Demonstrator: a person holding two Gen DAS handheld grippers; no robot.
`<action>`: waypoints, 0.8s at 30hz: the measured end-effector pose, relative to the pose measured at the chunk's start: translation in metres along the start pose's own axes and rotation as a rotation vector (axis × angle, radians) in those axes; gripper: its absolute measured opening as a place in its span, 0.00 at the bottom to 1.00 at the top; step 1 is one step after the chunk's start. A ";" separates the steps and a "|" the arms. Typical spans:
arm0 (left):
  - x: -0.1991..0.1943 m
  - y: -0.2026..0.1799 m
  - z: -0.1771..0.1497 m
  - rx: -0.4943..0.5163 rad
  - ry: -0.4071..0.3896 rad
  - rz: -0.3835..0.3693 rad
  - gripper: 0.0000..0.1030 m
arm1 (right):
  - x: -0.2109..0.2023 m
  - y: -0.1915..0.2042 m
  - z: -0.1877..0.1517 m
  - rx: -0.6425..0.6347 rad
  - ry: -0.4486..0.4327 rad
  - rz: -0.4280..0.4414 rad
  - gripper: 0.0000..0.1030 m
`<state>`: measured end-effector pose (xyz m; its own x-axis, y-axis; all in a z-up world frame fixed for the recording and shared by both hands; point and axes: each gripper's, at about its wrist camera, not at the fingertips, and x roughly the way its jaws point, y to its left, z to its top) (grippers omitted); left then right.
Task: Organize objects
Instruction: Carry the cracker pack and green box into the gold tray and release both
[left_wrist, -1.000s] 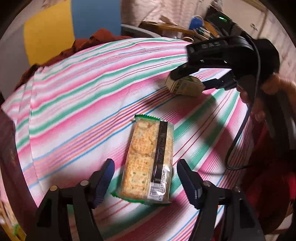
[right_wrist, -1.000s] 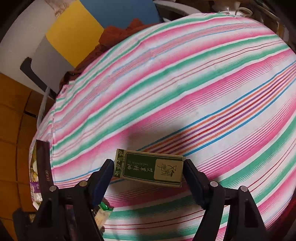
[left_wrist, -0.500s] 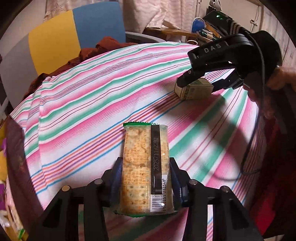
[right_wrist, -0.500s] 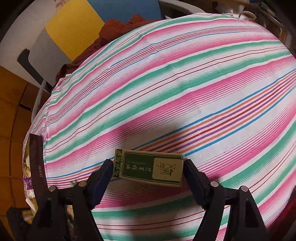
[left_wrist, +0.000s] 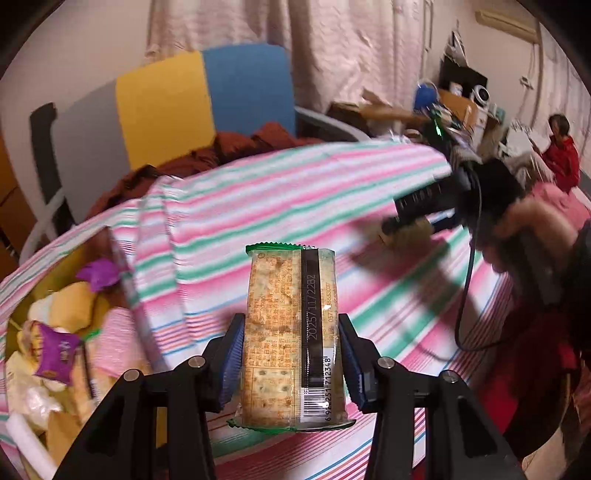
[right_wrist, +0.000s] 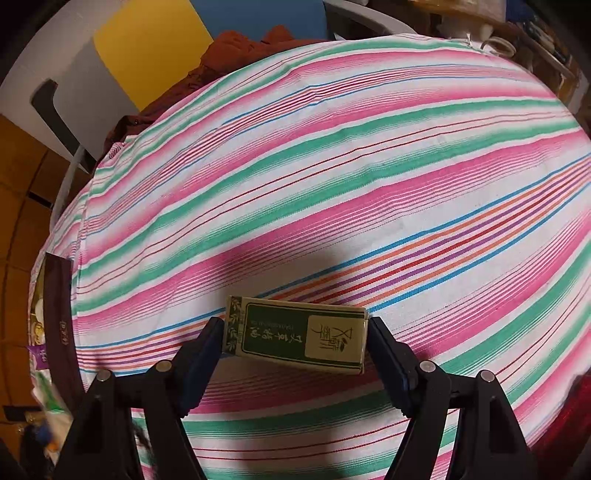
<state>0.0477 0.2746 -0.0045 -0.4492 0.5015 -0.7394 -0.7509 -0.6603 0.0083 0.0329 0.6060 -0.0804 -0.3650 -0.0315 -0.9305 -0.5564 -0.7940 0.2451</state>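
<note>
Both grippers (left_wrist: 291, 360) (right_wrist: 295, 350) clamped, loaded.

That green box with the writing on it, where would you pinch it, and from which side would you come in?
Across its two short ends, coming in from the near long side. The green box is a long flat block lying crosswise to the right gripper, so its small end faces are flat and parallel, a good seat for the pads. That is how it sits now, one finger at each end.

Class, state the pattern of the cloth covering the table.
The tablecloth has pink, green and white stripes with thin blue, red and orange lines, clearest in the right wrist view.
</note>
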 end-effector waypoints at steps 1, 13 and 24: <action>-0.005 0.005 0.001 -0.012 -0.009 0.006 0.46 | 0.000 0.001 0.000 -0.007 -0.001 -0.009 0.75; -0.035 0.054 -0.006 -0.122 -0.073 0.089 0.46 | 0.003 0.013 -0.003 -0.086 -0.004 -0.110 0.74; -0.052 0.103 -0.026 -0.237 -0.083 0.123 0.46 | -0.005 0.075 -0.018 -0.231 -0.014 -0.102 0.71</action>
<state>0.0061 0.1660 0.0173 -0.5750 0.4471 -0.6852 -0.5586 -0.8264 -0.0704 0.0064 0.5362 -0.0624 -0.3270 0.0633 -0.9429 -0.4058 -0.9105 0.0796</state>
